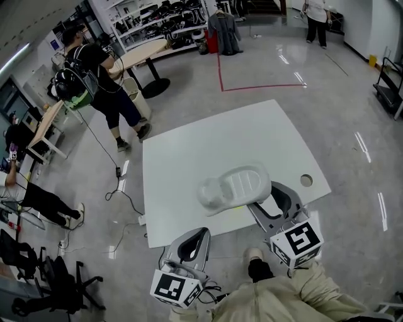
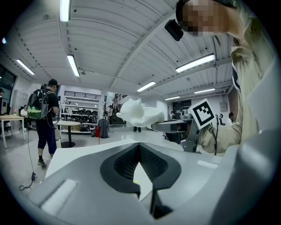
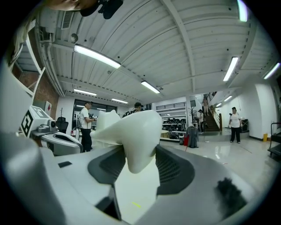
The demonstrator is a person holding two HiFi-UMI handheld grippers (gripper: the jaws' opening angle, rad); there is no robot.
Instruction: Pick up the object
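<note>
A white moulded plastic shell (image 1: pixel 233 187) hangs just above the white table (image 1: pixel 189 157), near its front edge. My right gripper (image 1: pixel 263 196) is shut on the shell's right end. In the right gripper view the shell (image 3: pixel 131 136) fills the gap between the dark pads (image 3: pixel 173 169). My left gripper (image 1: pixel 203 233) sits lower left at the table's front edge, shut, with nothing in it. From the left gripper view the shell (image 2: pixel 138 113) shows raised ahead, with the right gripper's marker cube (image 2: pixel 203 113) beside it.
A round hole (image 1: pixel 306 180) marks the table's right corner. A person with a backpack (image 1: pixel 94 82) stands at the far left by desks, another (image 1: pixel 317 19) far back. Cables (image 1: pixel 119 188) lie on the floor left of the table. Office chairs (image 1: pixel 38 277) stand at the lower left.
</note>
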